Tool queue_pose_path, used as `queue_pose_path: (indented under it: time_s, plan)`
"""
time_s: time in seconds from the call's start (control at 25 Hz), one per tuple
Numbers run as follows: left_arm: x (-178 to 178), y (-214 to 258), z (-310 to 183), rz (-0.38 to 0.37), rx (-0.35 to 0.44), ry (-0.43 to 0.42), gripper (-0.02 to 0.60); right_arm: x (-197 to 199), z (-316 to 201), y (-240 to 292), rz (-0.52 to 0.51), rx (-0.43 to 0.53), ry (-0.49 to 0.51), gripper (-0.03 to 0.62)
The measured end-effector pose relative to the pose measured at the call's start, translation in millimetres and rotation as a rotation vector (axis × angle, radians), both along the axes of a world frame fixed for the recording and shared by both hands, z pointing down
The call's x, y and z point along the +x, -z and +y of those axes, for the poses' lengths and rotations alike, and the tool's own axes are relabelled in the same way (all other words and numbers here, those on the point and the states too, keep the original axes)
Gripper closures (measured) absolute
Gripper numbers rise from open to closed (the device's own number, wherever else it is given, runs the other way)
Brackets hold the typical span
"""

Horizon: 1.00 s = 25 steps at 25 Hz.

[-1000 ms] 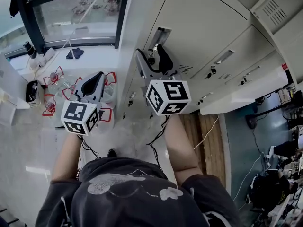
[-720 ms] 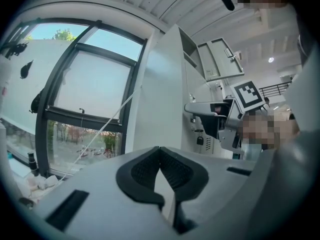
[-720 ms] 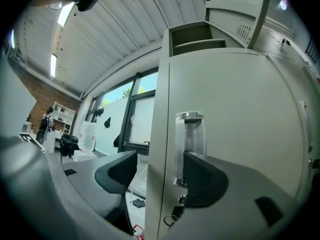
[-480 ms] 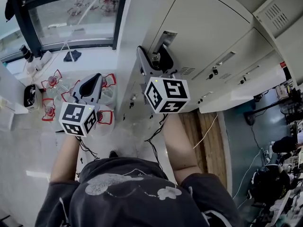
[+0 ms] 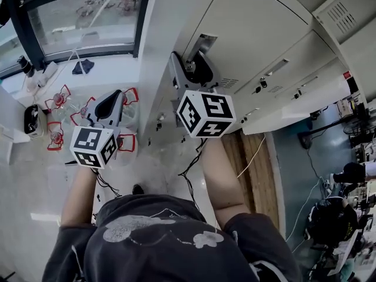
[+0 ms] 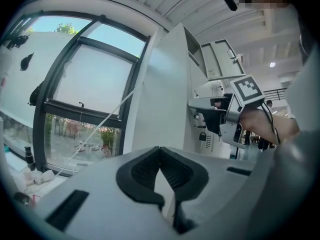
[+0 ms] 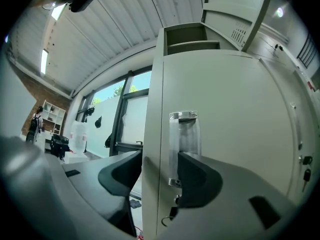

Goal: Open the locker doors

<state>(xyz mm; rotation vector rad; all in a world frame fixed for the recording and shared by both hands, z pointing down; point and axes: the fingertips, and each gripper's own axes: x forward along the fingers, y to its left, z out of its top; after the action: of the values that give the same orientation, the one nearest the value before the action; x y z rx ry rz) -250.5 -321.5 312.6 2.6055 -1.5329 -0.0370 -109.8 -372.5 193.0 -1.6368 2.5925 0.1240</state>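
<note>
A bank of pale grey lockers (image 5: 276, 46) filled the right half of the head view, and a dark-framed window (image 5: 82, 19) stood beside it on the left. The person's dark printed shirt (image 5: 158, 239) took up the bottom of that view, with both bare forearms stretched forward.

The nearest locker door (image 7: 240, 124) was at the window end of the bank, its front flat and plain, its free edge running upright through the middle of the right gripper view.

The right hand-held gripper (image 7: 160, 169) was held up against that edge, released, with its jaws spread. The edge of the door stood between them, the left jaw toward the window side and the right jaw over the door's front. Whether either pad pressed on the metal could not be told.

The left hand-held gripper (image 6: 161, 156) hung lower and nearer the window, well apart from the lockers, clenched with its pads meeting at the tip and nothing between them.

A bright metal handle (image 7: 184, 144) was set upright in the door just beside its edge, and the right jaw covered its lower part. A small padlock (image 6: 202, 135) hung on the locker front below the right hand-held gripper.
</note>
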Motion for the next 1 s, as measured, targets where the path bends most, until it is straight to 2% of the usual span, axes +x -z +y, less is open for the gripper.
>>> queue_pose_path:
  time_s: [0.56,0.84,1.0]
  plan:
    - [17.5,0.7,21.8,0.0,0.001,-0.005,0.572,10.3,33.9,-0.7,0.031,-0.013,-0.03,0.352]
    - [32.9,7.0,53.4,-0.009,0.02,0.037,0.572,23.5,65.4,-1.1,0.022,-0.016,-0.014,0.355]
    - [48.4,7.6,74.2,-0.002,0.002,0.06,0.572,37.4,83.7,-0.5,0.021,-0.031,0.005,0.382]
